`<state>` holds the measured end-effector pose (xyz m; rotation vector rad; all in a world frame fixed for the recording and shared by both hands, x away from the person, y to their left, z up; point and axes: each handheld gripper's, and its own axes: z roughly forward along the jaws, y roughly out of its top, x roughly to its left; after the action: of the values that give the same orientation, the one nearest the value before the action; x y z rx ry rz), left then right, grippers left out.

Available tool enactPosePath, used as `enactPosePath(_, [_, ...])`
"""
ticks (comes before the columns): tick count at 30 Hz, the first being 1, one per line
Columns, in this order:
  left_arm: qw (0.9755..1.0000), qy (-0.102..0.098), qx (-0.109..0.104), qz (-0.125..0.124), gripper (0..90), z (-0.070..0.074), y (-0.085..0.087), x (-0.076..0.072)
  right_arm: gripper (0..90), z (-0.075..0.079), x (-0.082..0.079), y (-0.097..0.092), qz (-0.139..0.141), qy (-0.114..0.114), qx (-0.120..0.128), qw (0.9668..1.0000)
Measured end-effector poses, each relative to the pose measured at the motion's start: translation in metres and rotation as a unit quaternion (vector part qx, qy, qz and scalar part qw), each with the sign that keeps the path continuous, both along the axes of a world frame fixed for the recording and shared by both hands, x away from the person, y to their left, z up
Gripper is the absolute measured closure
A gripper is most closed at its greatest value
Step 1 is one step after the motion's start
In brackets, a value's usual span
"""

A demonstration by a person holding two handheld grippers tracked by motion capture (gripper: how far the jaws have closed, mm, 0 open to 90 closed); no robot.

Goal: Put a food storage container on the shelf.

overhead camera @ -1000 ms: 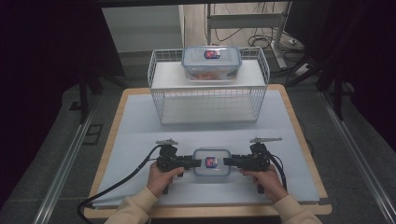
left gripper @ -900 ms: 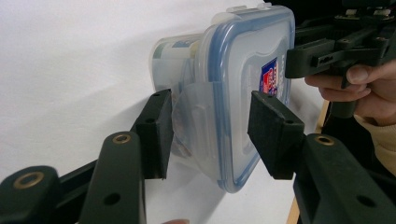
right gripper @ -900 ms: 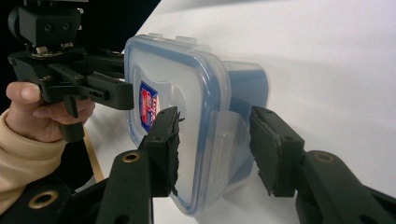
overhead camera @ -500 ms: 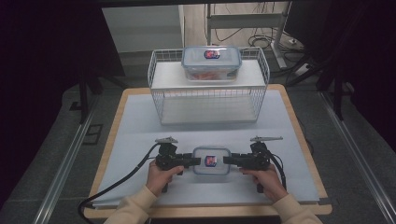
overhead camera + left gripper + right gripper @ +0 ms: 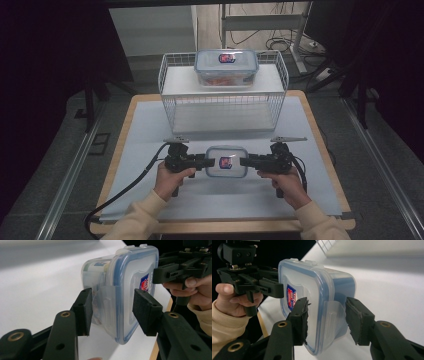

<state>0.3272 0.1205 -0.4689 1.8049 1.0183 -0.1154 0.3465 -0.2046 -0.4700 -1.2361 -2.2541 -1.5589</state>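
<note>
A clear lidded container [image 5: 226, 161] with a blue seal and a red-blue label hangs between my two grippers over the front of the white mat. My left gripper [image 5: 209, 161] closes on its left side latch and my right gripper [image 5: 244, 161] on its right one. In the left gripper view the jaws [image 5: 113, 312] clamp the container [image 5: 125, 290] across lid and latch flap, with the right gripper [image 5: 175, 270] beyond it. In the right gripper view the jaws [image 5: 327, 320] straddle the opposite latch of the container [image 5: 319, 290], with the left gripper [image 5: 262, 287] behind.
A white wire rack [image 5: 220, 107] stands at the back of the table, open underneath. A second lidded container [image 5: 226, 67] sits on top of it. The wooden table edge [image 5: 320, 145] frames the mat. Cables trail from both grippers towards the front.
Both grippers and the container between them have shifted together a little up the high view, away from the table's front edge. The grip looks unchanged.
</note>
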Motion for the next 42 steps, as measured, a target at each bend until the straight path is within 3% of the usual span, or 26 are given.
enactPosePath(12, [0.9991,-0.041,0.004,0.004,51.8,0.051,0.005,0.012,53.5,0.052,0.013,0.006,0.004,-0.049,-0.001,0.9988])
enactPosePath(17, [0.9987,-0.051,0.005,0.006,51.8,0.064,0.004,0.018,53.4,0.07,0.021,0.007,0.003,-0.059,-0.003,0.9982])
enactPosePath(33, [0.9944,-0.105,0.013,0.01,51.8,0.138,0.007,0.045,52.9,0.141,0.047,0.011,0.002,-0.11,-0.007,0.9939])
enactPosePath(42, [0.9932,-0.115,0.016,0.009,51.8,0.16,0.006,0.057,52.8,0.162,0.06,0.011,0.0,-0.121,-0.001,0.9926])
